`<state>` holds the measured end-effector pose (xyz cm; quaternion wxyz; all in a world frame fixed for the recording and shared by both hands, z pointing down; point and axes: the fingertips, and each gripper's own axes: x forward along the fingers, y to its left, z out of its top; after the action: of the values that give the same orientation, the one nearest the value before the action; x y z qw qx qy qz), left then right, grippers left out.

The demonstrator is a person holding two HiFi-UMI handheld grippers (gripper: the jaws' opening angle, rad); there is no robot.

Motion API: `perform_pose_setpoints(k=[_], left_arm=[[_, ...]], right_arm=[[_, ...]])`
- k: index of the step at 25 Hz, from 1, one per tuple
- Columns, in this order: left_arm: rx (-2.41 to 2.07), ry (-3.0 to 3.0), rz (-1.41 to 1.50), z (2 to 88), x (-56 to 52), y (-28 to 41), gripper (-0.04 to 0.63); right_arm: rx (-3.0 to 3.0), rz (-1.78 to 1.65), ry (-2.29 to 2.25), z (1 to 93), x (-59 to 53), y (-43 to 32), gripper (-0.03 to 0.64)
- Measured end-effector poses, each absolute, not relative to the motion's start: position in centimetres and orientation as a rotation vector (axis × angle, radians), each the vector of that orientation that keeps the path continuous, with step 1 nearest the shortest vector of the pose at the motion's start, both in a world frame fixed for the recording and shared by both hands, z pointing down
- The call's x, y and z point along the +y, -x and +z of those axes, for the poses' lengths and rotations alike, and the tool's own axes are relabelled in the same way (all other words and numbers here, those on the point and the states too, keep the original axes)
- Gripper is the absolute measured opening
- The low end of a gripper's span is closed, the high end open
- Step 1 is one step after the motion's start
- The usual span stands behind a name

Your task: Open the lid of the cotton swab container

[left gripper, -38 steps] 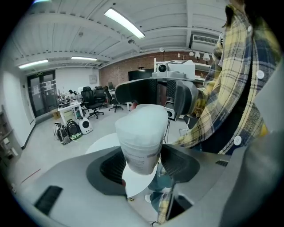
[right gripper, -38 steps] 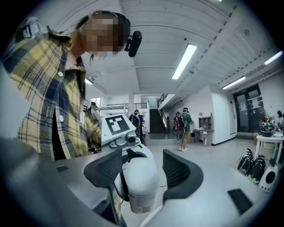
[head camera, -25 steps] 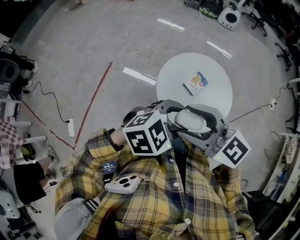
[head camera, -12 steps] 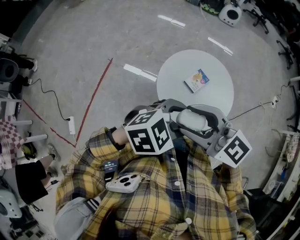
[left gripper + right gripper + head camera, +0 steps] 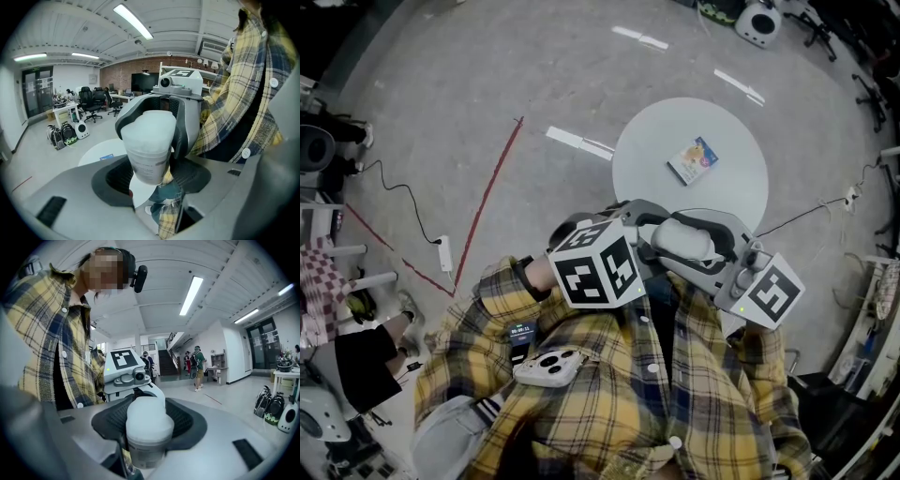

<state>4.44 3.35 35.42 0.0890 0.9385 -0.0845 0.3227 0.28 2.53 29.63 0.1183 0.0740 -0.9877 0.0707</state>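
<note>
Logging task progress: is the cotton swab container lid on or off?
On. The white lid caps the container flush in both gripper views; no gap shows.

Your right claw just closed in onto lid of cotton swab container; its marker cube shifted slightly.

Left gripper, right gripper clasp white container at chest; right jaws just closing. Packet on round table.

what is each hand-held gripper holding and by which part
The swab container: the left hand-held gripper grips its body; the right hand-held gripper, whose jaws have just been closing, clamps its lid.
</note>
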Motion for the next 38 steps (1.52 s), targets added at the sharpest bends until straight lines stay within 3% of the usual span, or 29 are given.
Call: perform_pose_setpoints(k=[17, 38], left_arm=[[-0.252, -2.779, 0.931, 35.3, 2.6, -4.6, 0.257], [-0.265, -2.846, 1.011, 36.1, 2.9, -4.4, 0.255]], right_arm=[[-2.856, 0.283, -0.172, 29.6, 1.6, -0.3, 0.224], [-2.951, 0.764, -0.194, 26.1, -1.7, -1.5, 0.216]])
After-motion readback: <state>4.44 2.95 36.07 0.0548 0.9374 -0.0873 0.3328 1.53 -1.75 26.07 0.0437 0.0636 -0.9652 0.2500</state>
